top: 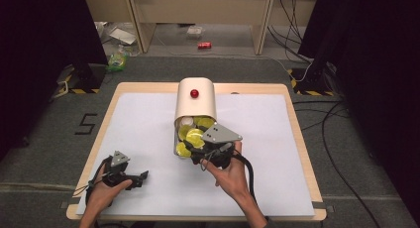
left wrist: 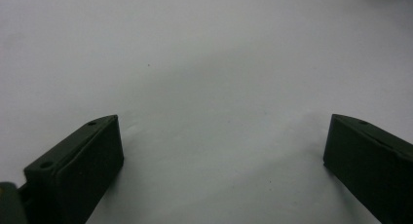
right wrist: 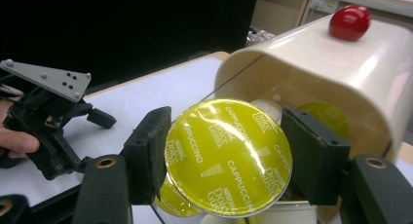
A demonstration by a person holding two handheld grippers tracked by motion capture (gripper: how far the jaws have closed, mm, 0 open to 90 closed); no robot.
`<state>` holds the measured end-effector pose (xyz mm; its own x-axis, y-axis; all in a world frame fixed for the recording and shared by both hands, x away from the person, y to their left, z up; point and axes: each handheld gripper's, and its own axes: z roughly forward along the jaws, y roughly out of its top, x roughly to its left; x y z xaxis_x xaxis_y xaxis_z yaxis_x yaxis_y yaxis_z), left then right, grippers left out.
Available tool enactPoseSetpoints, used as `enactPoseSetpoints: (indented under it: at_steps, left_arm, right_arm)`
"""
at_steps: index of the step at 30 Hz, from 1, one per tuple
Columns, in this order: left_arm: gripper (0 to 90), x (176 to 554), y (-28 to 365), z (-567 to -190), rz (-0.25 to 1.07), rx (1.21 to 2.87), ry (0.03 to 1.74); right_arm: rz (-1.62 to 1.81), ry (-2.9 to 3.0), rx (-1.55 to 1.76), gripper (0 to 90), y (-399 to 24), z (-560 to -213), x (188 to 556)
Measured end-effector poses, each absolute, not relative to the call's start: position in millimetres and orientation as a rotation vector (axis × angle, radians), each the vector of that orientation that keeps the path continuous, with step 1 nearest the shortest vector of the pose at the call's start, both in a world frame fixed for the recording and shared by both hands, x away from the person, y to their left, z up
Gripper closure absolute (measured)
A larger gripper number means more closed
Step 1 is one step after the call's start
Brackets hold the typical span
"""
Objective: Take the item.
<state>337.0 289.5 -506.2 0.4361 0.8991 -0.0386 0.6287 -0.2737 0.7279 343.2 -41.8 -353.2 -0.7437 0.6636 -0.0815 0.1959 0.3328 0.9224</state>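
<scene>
High view: right gripper (top: 205, 151) sits at the mouth of the cream dispenser (top: 195, 100), left gripper (top: 141, 177) well off toward its near-left on the desk (top: 148, 119); left gripper view: jaws wide apart, nothing between; right gripper view: jaws clamp the yellow capsule (right wrist: 229, 156) edge-on, foil face toward the camera, just outside the dispenser mouth.

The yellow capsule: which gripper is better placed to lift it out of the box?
Right. The right gripper is shut on the capsule; the left gripper rests open, away from the box.
</scene>
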Motion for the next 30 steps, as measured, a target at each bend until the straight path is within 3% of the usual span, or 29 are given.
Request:
enactPoseSetpoints:
  at_steps: [30]
  left_arm:
    - [0.2, 337.0, 289.5, -506.2, 0.507, 2.007, 1.282]
  right_arm:
    - [1.388, 2.033, 0.853, 38.3, -98.4, -341.0, 348.5]
